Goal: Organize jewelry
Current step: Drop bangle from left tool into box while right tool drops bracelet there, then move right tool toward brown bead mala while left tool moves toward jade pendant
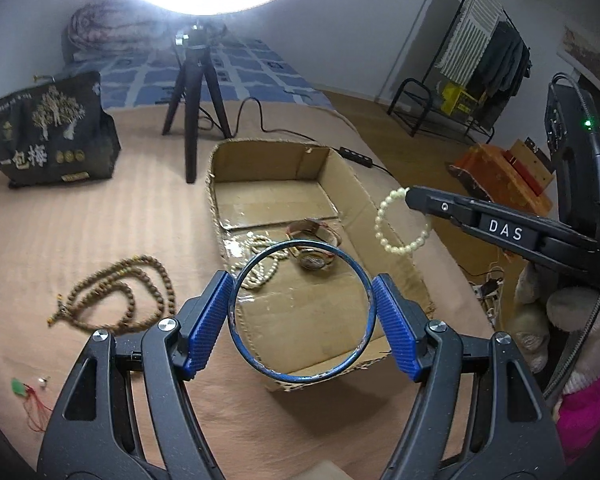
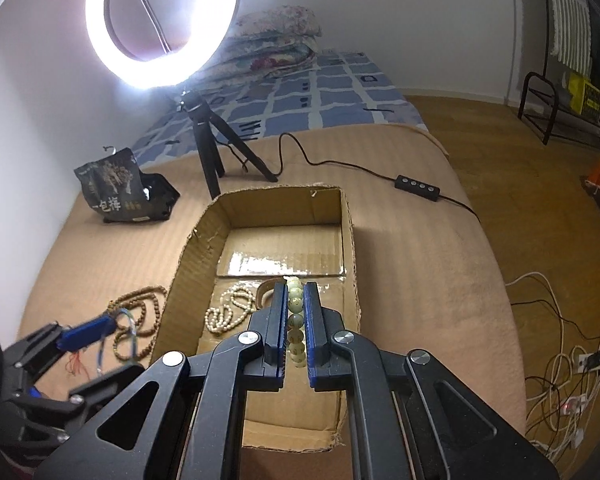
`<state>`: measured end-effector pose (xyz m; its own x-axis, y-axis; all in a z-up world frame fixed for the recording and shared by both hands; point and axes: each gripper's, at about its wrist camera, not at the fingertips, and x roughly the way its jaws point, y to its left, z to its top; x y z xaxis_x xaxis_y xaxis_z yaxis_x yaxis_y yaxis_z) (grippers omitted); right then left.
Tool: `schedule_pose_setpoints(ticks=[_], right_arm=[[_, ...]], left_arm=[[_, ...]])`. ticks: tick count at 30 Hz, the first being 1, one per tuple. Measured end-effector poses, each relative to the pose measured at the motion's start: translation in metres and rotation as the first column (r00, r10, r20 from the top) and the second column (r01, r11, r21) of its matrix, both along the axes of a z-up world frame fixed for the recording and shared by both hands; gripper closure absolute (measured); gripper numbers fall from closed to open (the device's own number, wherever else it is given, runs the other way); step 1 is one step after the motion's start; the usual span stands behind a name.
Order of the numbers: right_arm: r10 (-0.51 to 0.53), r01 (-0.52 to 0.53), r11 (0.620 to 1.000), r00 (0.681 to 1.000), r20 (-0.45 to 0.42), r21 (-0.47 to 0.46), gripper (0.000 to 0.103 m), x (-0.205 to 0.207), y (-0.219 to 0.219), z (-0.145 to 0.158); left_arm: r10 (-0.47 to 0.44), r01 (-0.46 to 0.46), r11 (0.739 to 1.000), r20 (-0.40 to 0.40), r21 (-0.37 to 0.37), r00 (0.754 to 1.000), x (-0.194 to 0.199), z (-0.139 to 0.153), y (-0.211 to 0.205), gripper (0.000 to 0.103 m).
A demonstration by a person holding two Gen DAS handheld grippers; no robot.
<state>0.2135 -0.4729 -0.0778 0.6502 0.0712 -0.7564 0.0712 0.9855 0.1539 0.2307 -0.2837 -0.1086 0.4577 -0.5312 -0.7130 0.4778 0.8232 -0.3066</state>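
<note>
My left gripper (image 1: 302, 312) is shut on a blue bangle (image 1: 352, 354), held above the near end of the open cardboard box (image 1: 340, 184). My right gripper (image 2: 296, 316) is shut on a pale bead bracelet (image 2: 295, 320), held over the box; the bracelet also shows in the left wrist view (image 1: 396, 224). Inside the box lie a white pearl necklace (image 2: 228, 312) and a watch (image 1: 314, 258). A brown wooden bead necklace (image 1: 116, 296) lies on the tan cover left of the box. A green pendant on red cord (image 1: 20, 388) lies at the near left.
A ring light on a black tripod (image 1: 192, 104) stands behind the box, its cable and controller (image 2: 418, 184) running right. A dark snack bag (image 1: 52, 128) stands at the far left. Cables and a power strip (image 2: 580, 360) lie on the floor to the right.
</note>
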Motion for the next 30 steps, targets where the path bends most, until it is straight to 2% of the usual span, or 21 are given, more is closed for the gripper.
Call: schedule_pose_setpoints(ticks=[2,3,4,6,20,30], right_arm=[[0.002,-0.002,1.0,1.0,0.007,0.007,0.095,0.0,0.0,0.001],[0.0,0.0,1.0,1.0,0.008,0.006,0.088,0.0,0.0,0.002],[-0.002,0.002,1.0,1.0,0.012,0.002,0.074,0.0,0.001,0.002],[-0.001,0.001,1.0,1.0,0.025,0.003,0.064,-0.002,0.001,0.004],[-0.011,0.01,1.0,0.999,0.052,0.013,0.064,-0.004,0.008,0.014],[0.028,-0.03,0.999,0.998,0.063,0.034,0.064,-0.003,0.041,0.023]], left_arm=[[0.003,-0.004,1.0,-0.009,-0.007,1.0,0.002,-0.001,0.0,0.025],[0.006,-0.006,1.0,-0.006,-0.006,1.0,0.002,-0.001,0.0,0.024],[0.009,-0.01,1.0,-0.003,-0.004,1.0,0.003,0.0,0.0,0.023],[0.016,-0.016,1.0,-0.007,-0.001,1.0,0.004,0.001,0.002,0.023],[0.048,-0.05,0.998,0.057,0.032,0.997,-0.006,0.018,0.033,0.023],[0.112,-0.119,0.992,0.115,0.052,0.987,-0.013,0.041,0.084,0.023]])
